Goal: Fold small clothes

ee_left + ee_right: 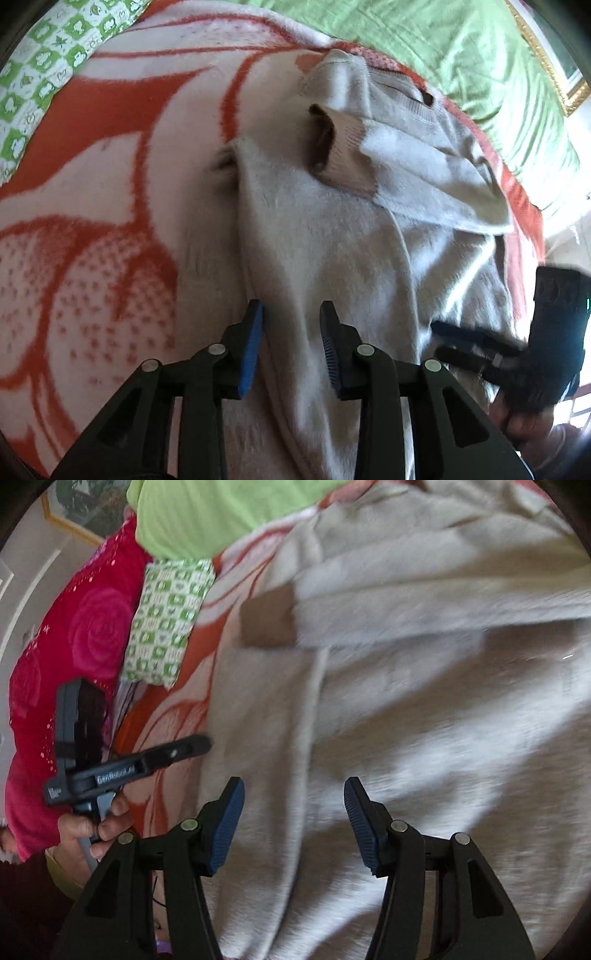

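Grey garment [332, 229] partly folded, lower edge cut off; both tools [291, 332] [293, 812] gape, gripping nothing.

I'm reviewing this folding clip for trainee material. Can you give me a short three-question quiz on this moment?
1. True or false: the left tool is clamped shut on the grey garment.
2. What lies directly under the garment? A) a bare wooden table B) an orange and white blanket C) a tiled floor
3. Fill in: the brown cuff belongs to a ____ folded across the garment's body.

Key
1. False: its pads stand apart, with the garment's edge below them.
2. B
3. sleeve
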`<state>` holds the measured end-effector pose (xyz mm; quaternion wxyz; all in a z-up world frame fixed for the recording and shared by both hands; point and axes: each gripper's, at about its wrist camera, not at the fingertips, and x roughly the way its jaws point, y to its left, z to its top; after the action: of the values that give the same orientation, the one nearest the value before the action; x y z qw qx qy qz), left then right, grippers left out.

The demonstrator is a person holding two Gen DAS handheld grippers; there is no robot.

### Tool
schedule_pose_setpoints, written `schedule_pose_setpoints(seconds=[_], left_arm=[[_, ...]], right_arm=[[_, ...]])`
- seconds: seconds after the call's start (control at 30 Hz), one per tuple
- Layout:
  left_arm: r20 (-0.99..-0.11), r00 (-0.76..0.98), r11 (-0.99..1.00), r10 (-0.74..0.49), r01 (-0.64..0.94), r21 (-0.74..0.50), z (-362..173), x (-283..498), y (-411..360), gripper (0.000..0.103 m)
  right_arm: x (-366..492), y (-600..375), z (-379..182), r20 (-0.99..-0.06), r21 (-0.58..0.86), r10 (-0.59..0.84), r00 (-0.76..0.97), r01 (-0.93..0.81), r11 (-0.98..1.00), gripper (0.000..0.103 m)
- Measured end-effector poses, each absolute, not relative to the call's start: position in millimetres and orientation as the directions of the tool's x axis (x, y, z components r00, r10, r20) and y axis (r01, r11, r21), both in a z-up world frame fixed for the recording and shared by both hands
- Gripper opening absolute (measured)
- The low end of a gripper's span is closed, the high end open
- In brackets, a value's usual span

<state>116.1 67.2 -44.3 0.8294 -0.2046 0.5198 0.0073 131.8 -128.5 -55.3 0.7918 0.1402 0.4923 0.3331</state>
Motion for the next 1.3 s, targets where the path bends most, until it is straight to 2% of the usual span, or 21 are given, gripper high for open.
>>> schedule_pose_setpoints(seconds=[0.1,0.13,0.17,0.2,0.23,0.33,0.53,0.77,0.83,0.93,1.0,1.1,1.17,1.2,1.27,1.3], left_arm=[[-0.856,0.479,0.903,-0.196,-0.251,-0.348,-43.5,127.2,78.2,0.035],[-0.859,0.477,0.904,-0.185,-0.259,-0.339,-45.1,130.0,82.3,0.036],[-0.866,0.47,0.908,-0.169,-0.269,-0.323,-47.1,132.3,86.1,0.036],[-0.872,0.467,0.91,-0.15,-0.28,-0.306,-48.6,133.6,91.3,0.036],[-0.872,0.469,0.909,-0.142,-0.287,-0.302,-48.8,133.6,96.6,0.036],[-0.866,0.481,0.895,-0.136,-0.315,-0.316,-51.2,128.2,114.1,0.036],[-0.881,0.462,0.909,-0.097,-0.321,-0.268,-59.9,126.6,125.3,0.036],[-0.858,0.513,0.958,-0.021,-0.234,-0.163,-48.2,185.3,92.5,0.036],[-0.85,0.527,0.951,0.017,-0.27,-0.148,-46.1,205.1,90.3,0.036],[-0.835,0.549,0.886,0.023,-0.399,-0.238,-45.9,220.1,108.2,0.033],[-0.838,0.545,0.818,-0.001,-0.482,-0.314,-56.4,221.4,124.1,0.032],[-0.838,0.546,0.79,-0.003,-0.513,-0.337,-67.0,219.1,131.9,0.029],[-0.834,0.552,0.792,-0.004,-0.507,-0.339,-63.9,218.4,134.1,0.028],[-0.83,0.557,0.788,-0.007,-0.508,-0.348,-62.5,217.6,136.4,0.028],[-0.819,0.574,0.774,0.002,-0.52,-0.362,-57.3,214.3,142.8,0.03],[-0.816,0.577,0.769,0.032,-0.536,-0.349,-53.4,212.1,147.2,0.033]], right_arm=[[126.8,-119.3,-66.8,-0.687,0.577,0.682,0.251,-0.382,0.722,0.055],[124.5,-115.3,-69.6,-0.684,0.586,0.692,0.233,-0.39,0.711,0.045],[123.9,-108.6,-72.3,-0.688,0.59,0.697,0.201,-0.405,0.699,0.024],[123.4,-102.0,-72.6,-0.701,0.58,0.691,0.176,-0.424,0.696,0.013],[122.4,-99.1,-69.4,-0.702,0.574,0.691,0.172,-0.437,0.692,0.006],[127.0,-94.7,-45.6,-0.673,0.604,0.727,0.134,-0.468,0.645,0.005],[159.2,-85.6,37.7,-0.56,0.604,0.812,0.162,-0.592,0.534,0.005],[190.8,-63.4,121.3,-0.432,0.589,0.889,0.155,-0.698,0.408,0.005],[196.5,-57.2,133.2,-0.412,0.577,0.897,0.157,-0.717,0.391,0.005],[205.6,-50.5,137.9,-0.431,0.523,0.876,0.216,-0.731,0.438,0.005],[218.3,-59.6,124.6,-0.466,0.538,0.848,0.251,-0.681,0.497,0.005],[238.9,-81.8,91.3,-0.576,0.507,0.753,0.318,-0.584,0.634,0.013],[244.6,-103.0,68.1,-0.633,0.498,0.693,0.346,-0.503,0.706,0.03],[243.6,-115.8,58.7,-0.627,0.514,0.692,0.357,-0.477,0.713,0.032],[236.1,-139.8,40.5,-0.601,0.574,0.714,0.359,-0.428,0.698,0.05],[228.9,-149.9,28.8,-0.596,0.597,0.719,0.358,-0.402,0.695,0.054]])
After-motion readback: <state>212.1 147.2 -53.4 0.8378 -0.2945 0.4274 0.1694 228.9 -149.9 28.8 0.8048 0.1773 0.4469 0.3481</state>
